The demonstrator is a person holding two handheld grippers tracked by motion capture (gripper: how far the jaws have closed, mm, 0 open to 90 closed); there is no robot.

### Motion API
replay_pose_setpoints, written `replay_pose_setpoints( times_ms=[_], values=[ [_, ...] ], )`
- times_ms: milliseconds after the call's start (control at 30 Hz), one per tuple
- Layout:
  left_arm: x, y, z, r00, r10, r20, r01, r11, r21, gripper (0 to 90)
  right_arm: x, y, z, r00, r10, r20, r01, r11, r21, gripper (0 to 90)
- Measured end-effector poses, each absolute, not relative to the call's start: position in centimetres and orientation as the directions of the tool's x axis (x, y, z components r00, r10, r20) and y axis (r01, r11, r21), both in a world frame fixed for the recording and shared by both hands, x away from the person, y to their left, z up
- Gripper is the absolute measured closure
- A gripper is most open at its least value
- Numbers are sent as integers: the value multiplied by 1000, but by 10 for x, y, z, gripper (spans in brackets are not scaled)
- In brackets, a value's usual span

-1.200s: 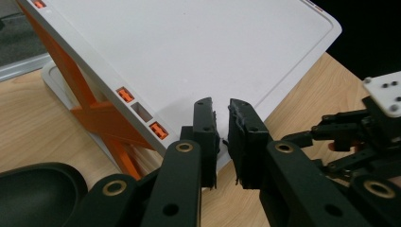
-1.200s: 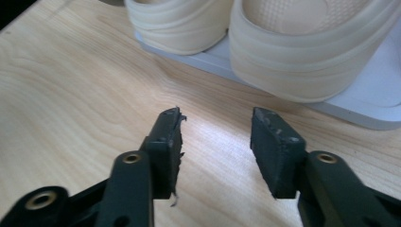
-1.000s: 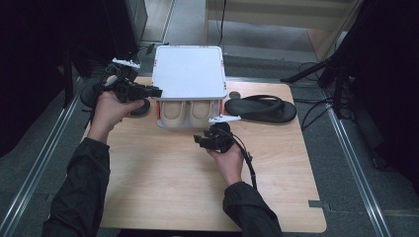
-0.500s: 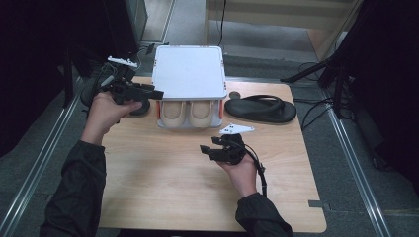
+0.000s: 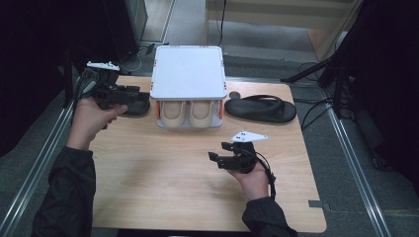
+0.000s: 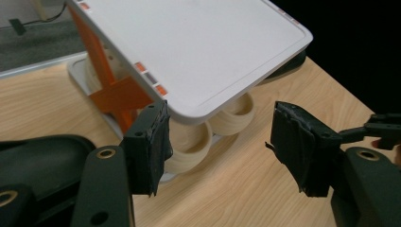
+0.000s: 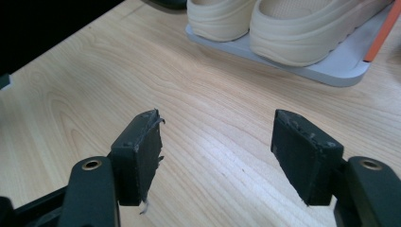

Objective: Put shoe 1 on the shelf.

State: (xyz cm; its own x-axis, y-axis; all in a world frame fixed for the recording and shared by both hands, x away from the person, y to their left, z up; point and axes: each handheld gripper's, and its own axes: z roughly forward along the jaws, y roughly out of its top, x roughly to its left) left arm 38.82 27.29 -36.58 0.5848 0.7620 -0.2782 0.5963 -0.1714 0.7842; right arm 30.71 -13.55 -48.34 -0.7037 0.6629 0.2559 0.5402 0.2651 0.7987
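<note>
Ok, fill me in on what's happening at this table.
A person holds a gripper in each hand at a wooden table. A pair of cream shoes sits on the lower shelf of a small white rack, with a black sandal on either side. Both grippers' jaws have just been opening and hold nothing: the left gripper is beside the rack over the left sandal, the right gripper above bare table in front.

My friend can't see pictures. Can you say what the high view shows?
A white shoe rack with cream shoes stands on a wooden table. Two hands hold open, empty tools: left tool, right tool. A black sandal lies right of the rack.
</note>
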Motion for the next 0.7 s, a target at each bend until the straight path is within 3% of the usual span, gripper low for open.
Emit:
replay_pose_setpoints(
  times_ms=[500,700],
  values=[
    [376,310,-391,489,830,-268,619,-114,777,379,297,-167,-486,-657,700,280,563,209,799,381],
    [376,322,-407,441,863,-246,632,-104,768,422,295,-171,-488,-669,700,252,539,222,813,374]
  ],
)
